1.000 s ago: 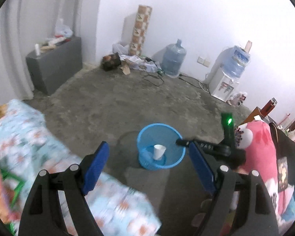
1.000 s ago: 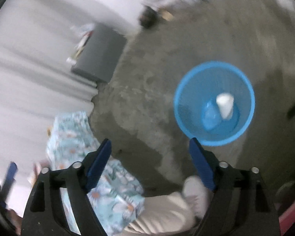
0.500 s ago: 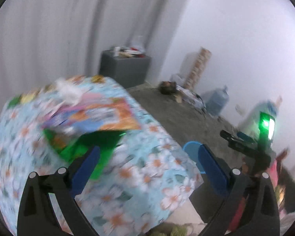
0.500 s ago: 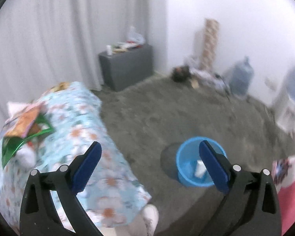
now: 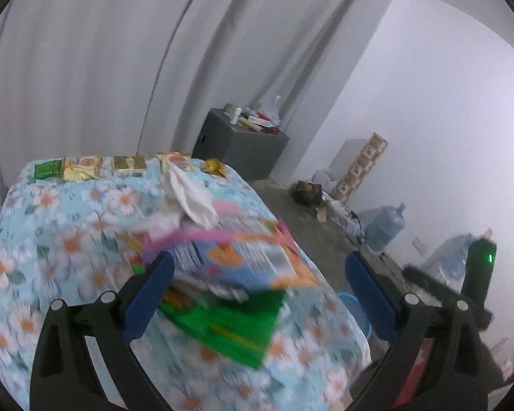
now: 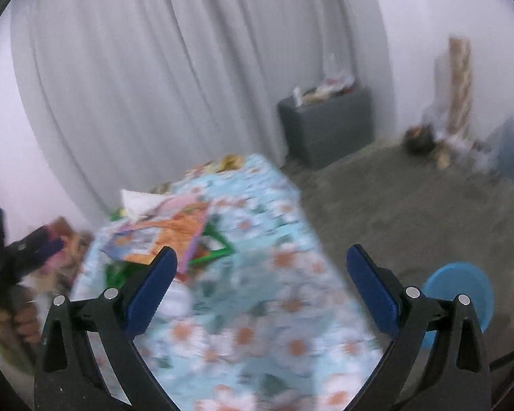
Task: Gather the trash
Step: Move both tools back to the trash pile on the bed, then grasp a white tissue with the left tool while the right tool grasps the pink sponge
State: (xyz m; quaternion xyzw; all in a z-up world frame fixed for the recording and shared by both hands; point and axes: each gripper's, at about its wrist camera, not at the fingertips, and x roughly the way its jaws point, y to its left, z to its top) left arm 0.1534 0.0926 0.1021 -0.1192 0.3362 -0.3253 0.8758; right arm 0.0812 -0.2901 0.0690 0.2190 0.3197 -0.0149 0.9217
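Note:
A table under a floral blue cloth (image 5: pixel 68 239) carries the trash. An orange and blue snack wrapper (image 5: pixel 243 257) lies over a green wrapper (image 5: pixel 229 325), with a white crumpled tissue (image 5: pixel 192 195) behind them. Several small packets (image 5: pixel 80 167) line the far edge. My left gripper (image 5: pixel 257 267) hovers open just above the wrapper pile, with nothing between its fingers. My right gripper (image 6: pixel 260 263) is open and empty over the cloth (image 6: pixel 257 325), right of the same wrappers (image 6: pixel 168 229). The blue bin (image 6: pixel 459 287) stands on the floor to the right of the table.
A grey cabinet (image 5: pixel 243 140) with clutter on top stands by the curtain. A patterned roll (image 5: pixel 363 167), a dark heap (image 5: pixel 306 191) and a water jug (image 5: pixel 383 229) line the far wall. Bare concrete floor (image 6: pixel 394 205) lies between table and wall.
Both views swung away from the blue bin on the floor and up onto the table with the wrappers. Both pairs of jaws stand a little wider than a second ago.

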